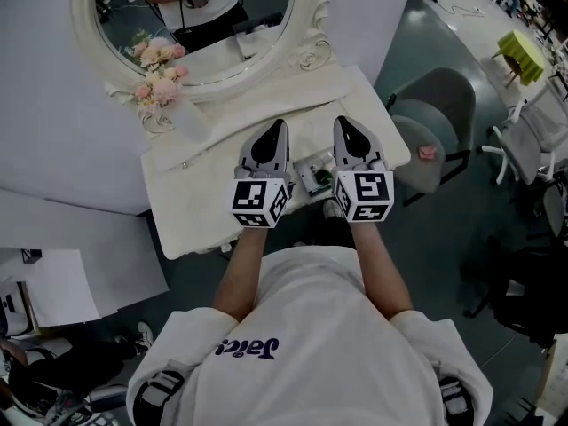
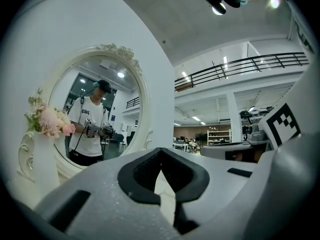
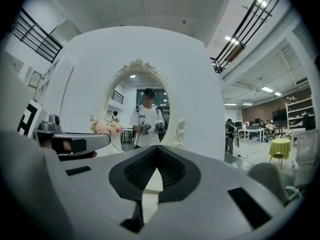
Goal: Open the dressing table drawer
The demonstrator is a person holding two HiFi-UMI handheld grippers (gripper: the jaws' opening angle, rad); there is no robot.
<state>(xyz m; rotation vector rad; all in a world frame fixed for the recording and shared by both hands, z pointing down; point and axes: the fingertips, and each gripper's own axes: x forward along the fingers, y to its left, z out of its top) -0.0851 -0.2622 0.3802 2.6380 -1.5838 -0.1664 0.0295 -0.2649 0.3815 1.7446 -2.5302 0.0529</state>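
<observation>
The cream dressing table (image 1: 204, 211) stands before me with its oval mirror (image 1: 222, 34). Both grippers are held level over its top, side by side, pointing at the mirror. My left gripper (image 1: 275, 124) (image 2: 160, 166) is shut with nothing between its jaws. The right gripper (image 1: 344, 121) (image 3: 157, 170) is likewise shut and empty. Between the two marker cubes, at the table's front edge, the drawer (image 1: 312, 177) shows as a small gap with little items inside; most of it is hidden under the grippers. In both gripper views the mirror (image 3: 142, 109) reflects the person holding them.
A vase of pink flowers (image 1: 160, 69) (image 2: 47, 121) stands at the mirror's left. A grey chair (image 1: 435, 122) with a pink item (image 1: 427, 152) on its seat is right of the table. A yellow stool (image 1: 522, 53) stands further off, and white paper (image 1: 53, 287) lies at the left.
</observation>
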